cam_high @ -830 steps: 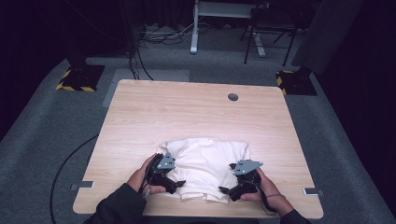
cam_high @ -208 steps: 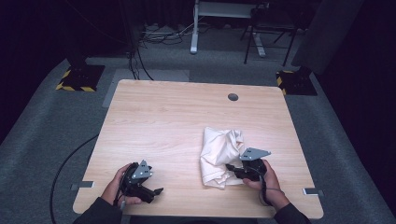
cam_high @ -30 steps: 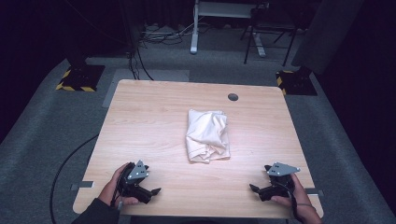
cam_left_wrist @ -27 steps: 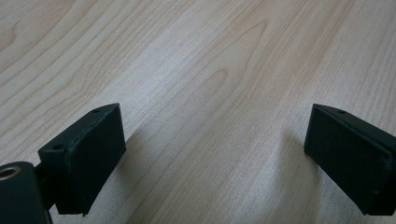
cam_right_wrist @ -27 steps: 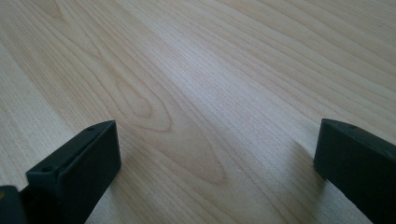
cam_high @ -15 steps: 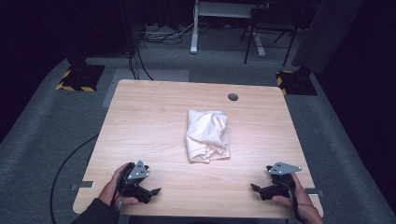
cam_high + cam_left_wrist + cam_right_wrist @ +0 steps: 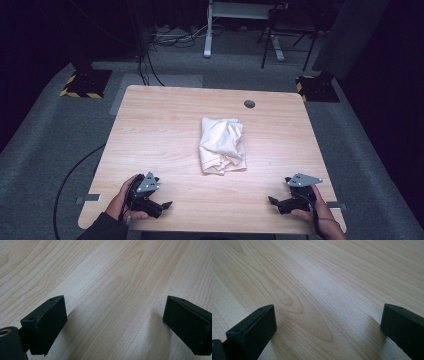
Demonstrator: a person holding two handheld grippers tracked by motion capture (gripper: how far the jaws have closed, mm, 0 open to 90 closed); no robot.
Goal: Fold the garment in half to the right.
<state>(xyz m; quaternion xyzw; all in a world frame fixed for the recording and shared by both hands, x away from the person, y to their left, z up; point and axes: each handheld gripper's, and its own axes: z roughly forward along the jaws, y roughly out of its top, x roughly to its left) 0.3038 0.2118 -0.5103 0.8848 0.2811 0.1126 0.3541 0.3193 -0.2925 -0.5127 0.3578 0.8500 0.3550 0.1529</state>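
A folded, rumpled white cloth [image 7: 223, 145] lies near the middle of the wooden table [image 7: 165, 125]. My left gripper [image 7: 161, 205] rests low at the table's front left, well away from the cloth, held by a hand. My right gripper [image 7: 275, 202] sits at the front right, equally far from it. In the left gripper view the left gripper [image 7: 115, 322] has its black jaws spread wide over bare wood. In the right gripper view the right gripper [image 7: 328, 327] is also open, with only wood grain between the jaws.
A round cable hole [image 7: 249, 104] sits near the table's far edge. Beyond the table, on the grey carpet, are cables, stand bases with yellow-black markings [image 7: 82, 82] and desk legs [image 7: 207, 30]. A cable [image 7: 75, 170] runs on the floor at left.
The cloth, spread flat and held by both grippers at first, was folded, then left at the table's middle. Over the last second the right gripper drifted slightly right; the left stayed still.
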